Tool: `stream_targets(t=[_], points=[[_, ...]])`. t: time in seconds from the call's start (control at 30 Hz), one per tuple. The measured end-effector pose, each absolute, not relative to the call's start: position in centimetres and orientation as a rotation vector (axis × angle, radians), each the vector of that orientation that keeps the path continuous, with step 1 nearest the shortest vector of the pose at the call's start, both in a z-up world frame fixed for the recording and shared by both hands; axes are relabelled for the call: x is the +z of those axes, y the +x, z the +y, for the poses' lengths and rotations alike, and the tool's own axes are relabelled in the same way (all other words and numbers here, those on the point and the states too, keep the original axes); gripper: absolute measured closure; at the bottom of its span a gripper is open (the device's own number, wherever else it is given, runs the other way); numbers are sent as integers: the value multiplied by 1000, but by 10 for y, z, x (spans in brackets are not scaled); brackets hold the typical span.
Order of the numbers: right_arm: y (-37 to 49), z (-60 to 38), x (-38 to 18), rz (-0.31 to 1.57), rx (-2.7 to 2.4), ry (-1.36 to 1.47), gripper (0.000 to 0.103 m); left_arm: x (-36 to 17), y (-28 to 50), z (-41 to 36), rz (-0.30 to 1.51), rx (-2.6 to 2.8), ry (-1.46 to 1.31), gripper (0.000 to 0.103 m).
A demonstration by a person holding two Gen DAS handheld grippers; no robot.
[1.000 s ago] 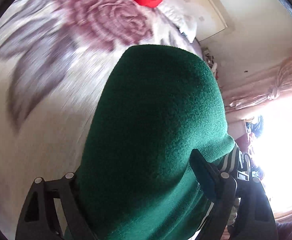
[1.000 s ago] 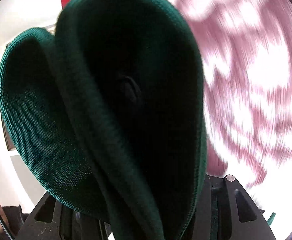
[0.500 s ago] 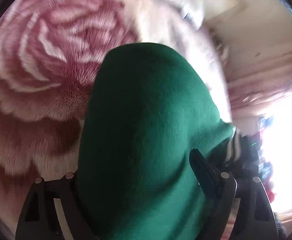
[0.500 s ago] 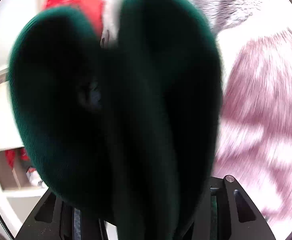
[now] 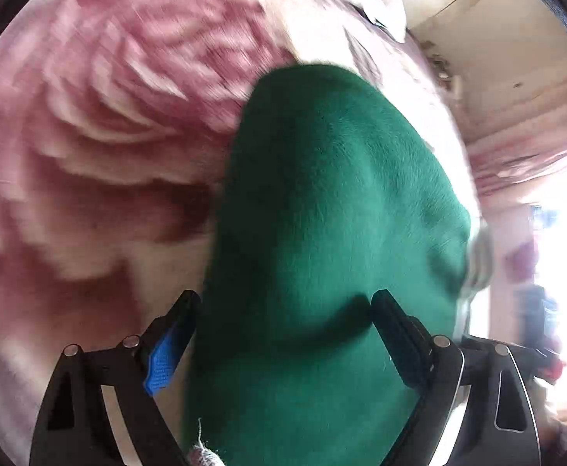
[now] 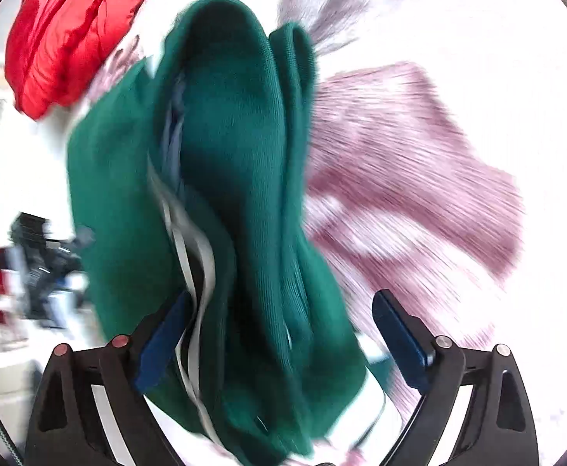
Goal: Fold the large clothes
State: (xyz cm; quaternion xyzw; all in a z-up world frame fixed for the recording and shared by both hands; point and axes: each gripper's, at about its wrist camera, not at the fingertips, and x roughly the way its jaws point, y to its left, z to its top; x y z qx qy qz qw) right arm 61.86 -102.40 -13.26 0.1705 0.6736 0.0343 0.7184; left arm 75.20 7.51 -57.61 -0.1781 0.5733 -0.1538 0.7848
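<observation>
- The right gripper (image 6: 283,334) had just been opening; its jaws stood apart, the green garment (image 6: 236,194) loose between them, its long axis running forward from the fingers.
- The left gripper (image 5: 283,334) stood wide, the garment bulging between its jaws; whether it gripped I cannot tell.
- Beyond lay the rose-patterned blanket (image 5: 89,155) and a red garment (image 6: 70,31).

Both my views are daylit and motion-blurred. Window (image 5: 566,256) on the left view's right edge blows out white; floral blanket (image 6: 407,202) smears into streaks, overexposed upper right. Fisheye bends the edges, dark vignette in the corners. Green garment (image 5: 322,233) shades itself near my claw.
</observation>
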Motion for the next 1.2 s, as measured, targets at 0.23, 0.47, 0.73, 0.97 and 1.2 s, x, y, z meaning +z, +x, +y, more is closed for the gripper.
stream_targets(t=[0.23,0.47,0.73,0.97,1.2], points=[[553,-973,-86,1344,-273,68,3,-505,664,57,1095,-109,-139,7],[402,-916,14,1162,-373,-29,3,-419,595,43,1014,-47,-101,6],[273,-851,190,1030,-360,-69,3,-301,508,33,952,-65,-67,6],[159,-822,339,930,-365,-49,3,-197,422,23,856,-83,-4,6],[62,-791,449,833,-332,-51,3,-127,347,17,799,-88,-17,6]])
